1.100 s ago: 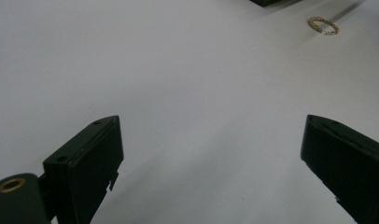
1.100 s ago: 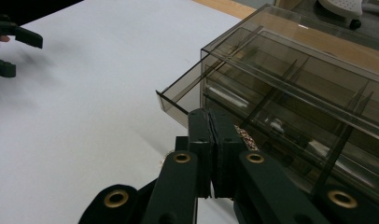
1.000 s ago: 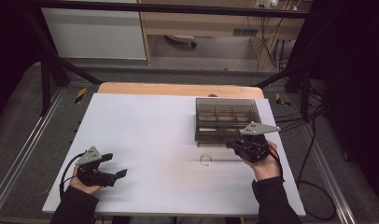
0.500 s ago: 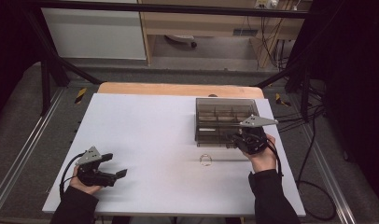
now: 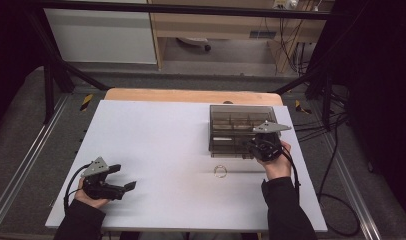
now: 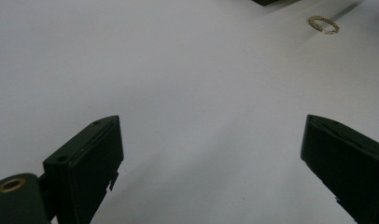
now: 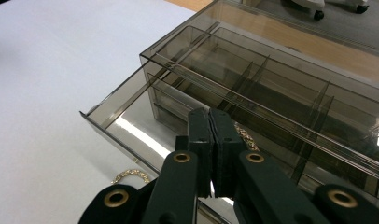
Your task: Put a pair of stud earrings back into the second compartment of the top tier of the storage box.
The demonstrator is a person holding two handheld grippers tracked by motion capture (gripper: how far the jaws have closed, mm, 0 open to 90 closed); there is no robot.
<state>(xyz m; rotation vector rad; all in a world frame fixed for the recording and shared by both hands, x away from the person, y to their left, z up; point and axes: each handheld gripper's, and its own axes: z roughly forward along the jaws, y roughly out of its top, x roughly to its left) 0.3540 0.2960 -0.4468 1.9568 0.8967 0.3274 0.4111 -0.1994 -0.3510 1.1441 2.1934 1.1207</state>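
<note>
A smoked clear drawer box (image 5: 231, 116) stands at the right of the white table (image 5: 156, 140). Its bottom drawer (image 7: 114, 136) is pulled out toward me. My right gripper (image 5: 255, 146) hovers over that drawer with its jaws pressed together (image 7: 210, 114). A bit of gold chain (image 7: 246, 136) lies in the drawer just past the jaw tips; I cannot tell whether they touch it. A gold chain ring (image 5: 220, 171) lies on the table in front of the box, also seen as the ring (image 6: 324, 24) and the ring (image 7: 130, 175). My left gripper (image 5: 122, 179) rests at the front left, wide open and empty (image 6: 211, 135).
The box holds several divided compartments (image 7: 253, 70). A wooden strip (image 5: 191, 95) runs along the table's far edge. Metal rails (image 5: 21, 170) flank the table, and cables (image 5: 336, 150) hang at the right.
My right gripper has moved a little away from me, toward the box and over the open drawer. The left gripper and the chain ring have stayed where they were.
</note>
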